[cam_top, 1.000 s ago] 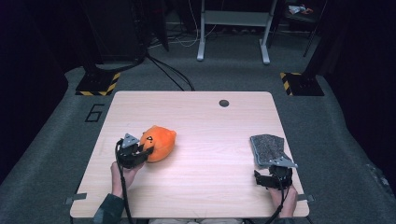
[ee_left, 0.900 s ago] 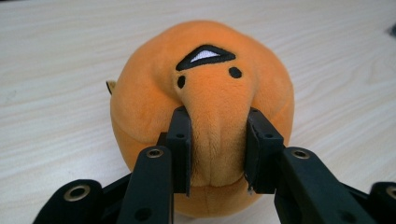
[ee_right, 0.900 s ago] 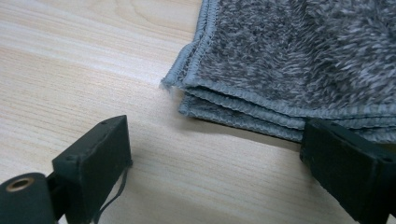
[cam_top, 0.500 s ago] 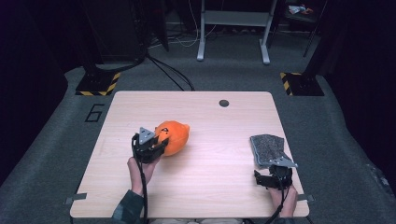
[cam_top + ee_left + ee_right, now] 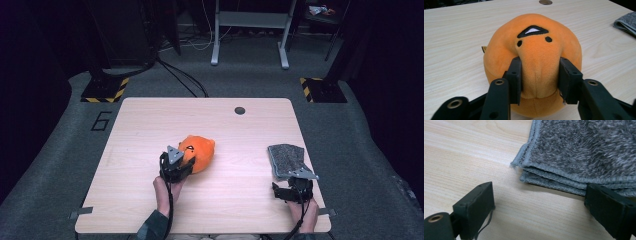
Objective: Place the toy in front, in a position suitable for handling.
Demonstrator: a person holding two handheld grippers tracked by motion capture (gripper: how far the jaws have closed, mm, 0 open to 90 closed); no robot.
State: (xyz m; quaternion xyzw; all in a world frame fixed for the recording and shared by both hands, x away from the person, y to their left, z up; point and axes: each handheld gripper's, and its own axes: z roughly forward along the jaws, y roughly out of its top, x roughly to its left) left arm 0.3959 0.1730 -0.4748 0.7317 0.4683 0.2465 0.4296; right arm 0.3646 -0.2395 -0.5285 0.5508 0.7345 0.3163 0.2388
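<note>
Right of the orange plush (image 5: 198, 152), a folded grey towel (image 5: 286, 160)

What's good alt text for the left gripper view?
The left gripper has its two black jaws on either side of a raised ridge on an orange plush toy, which lies on a light wooden table. The toy's stitched black face marks point away from the camera; a grey towel edges in at the upper right.

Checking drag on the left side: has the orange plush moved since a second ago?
Yes. The orange plush has slid right across the table, toward the folded grey towel, with the left tool whose jaws have just been opening around it.
</note>
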